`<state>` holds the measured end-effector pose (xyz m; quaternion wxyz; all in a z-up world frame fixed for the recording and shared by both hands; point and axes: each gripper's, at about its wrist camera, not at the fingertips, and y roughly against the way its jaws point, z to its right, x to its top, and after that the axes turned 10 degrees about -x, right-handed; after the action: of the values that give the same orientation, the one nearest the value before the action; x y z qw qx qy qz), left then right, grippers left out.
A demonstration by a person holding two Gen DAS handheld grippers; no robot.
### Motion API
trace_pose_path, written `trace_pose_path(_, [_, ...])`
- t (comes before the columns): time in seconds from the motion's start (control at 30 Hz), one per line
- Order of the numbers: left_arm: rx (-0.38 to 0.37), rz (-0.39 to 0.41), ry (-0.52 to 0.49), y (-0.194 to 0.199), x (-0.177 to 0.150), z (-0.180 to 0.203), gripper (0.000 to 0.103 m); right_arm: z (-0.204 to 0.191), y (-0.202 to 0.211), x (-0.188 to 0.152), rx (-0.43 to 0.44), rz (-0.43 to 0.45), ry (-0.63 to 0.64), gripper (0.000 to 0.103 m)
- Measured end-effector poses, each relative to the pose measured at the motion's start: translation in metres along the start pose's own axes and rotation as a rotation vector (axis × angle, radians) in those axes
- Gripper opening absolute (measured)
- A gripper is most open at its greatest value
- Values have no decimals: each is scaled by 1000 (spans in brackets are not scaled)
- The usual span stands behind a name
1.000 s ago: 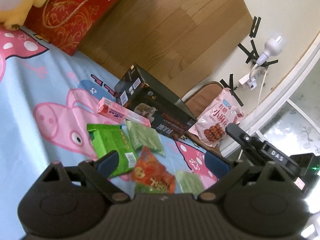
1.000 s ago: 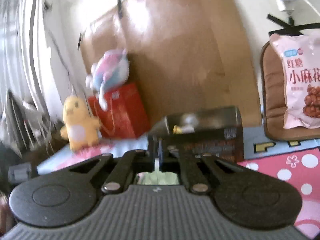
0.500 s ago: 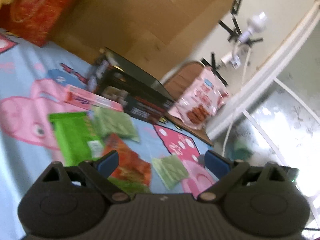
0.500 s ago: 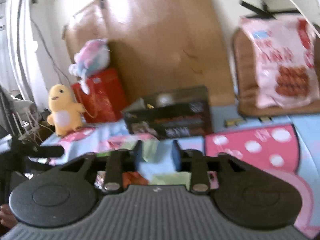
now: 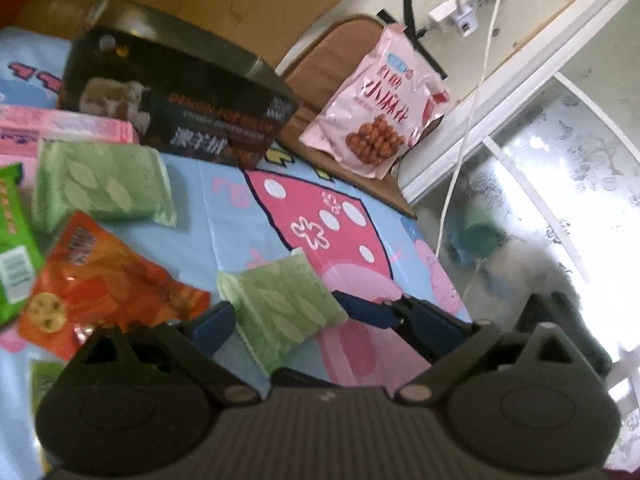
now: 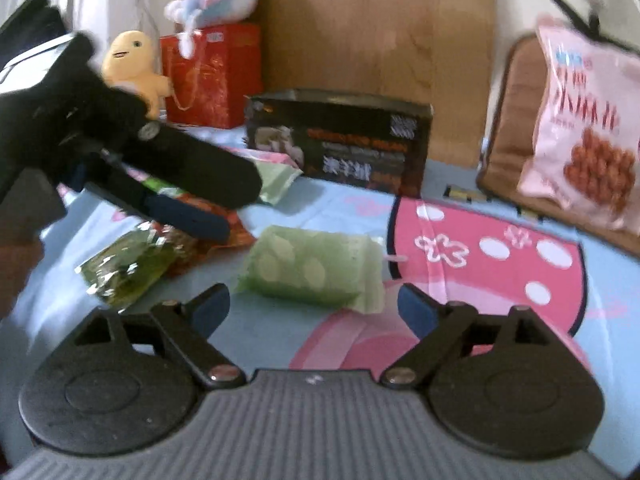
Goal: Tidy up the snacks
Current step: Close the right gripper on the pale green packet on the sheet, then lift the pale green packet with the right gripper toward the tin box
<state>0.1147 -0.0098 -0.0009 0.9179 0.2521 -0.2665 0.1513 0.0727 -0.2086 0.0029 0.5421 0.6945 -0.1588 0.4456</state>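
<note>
Left gripper (image 5: 320, 324) fingers (image 5: 212, 326) wide apart; pale green packet (image 5: 280, 308) between them, untouched. Orange packet (image 5: 108, 288) beyond left finger. Black box (image 5: 180, 92), pink bag (image 5: 380, 108) far ahead.

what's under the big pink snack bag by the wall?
The pink snack bag leans on a brown cushion; its top and left edge show. Whatever lies between the bag and the cushion is covered.

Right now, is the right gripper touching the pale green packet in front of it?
Apart. The right wrist view shows the right gripper, jaws just opened wide, with blue sheet visible between each fingertip and the pale green packet lying ahead.
</note>
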Motion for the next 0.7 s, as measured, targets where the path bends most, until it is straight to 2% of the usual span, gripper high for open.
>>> trace_pose_path(0.07, [23, -4, -4, -7, 1, -2, 89, 3, -2, 2, 49, -1, -32, 88])
trace_pose_path(0.1, [32, -8, -14, -9, 0, -1, 87, 1, -3, 2, 48, 2, -23, 81])
trace_pose_path(0.13, [35, -11, -15, -11, 1, -1, 84, -4, -3, 2, 41, 7, -5, 70])
trace_pose_path(0.23, [36, -12, -13, -10, 1, -2, 80, -14, 1, 0, 3, 27, 36, 61])
trace_pose_path(0.53, [14, -4, -3, -2, -8, -3, 80, -27, 16, -12, -31, 42, 5, 61])
trace_pose_path(0.7, [5, 1, 0, -1, -9, -5, 84, -32, 16, -12, -44, 40, 24, 62])
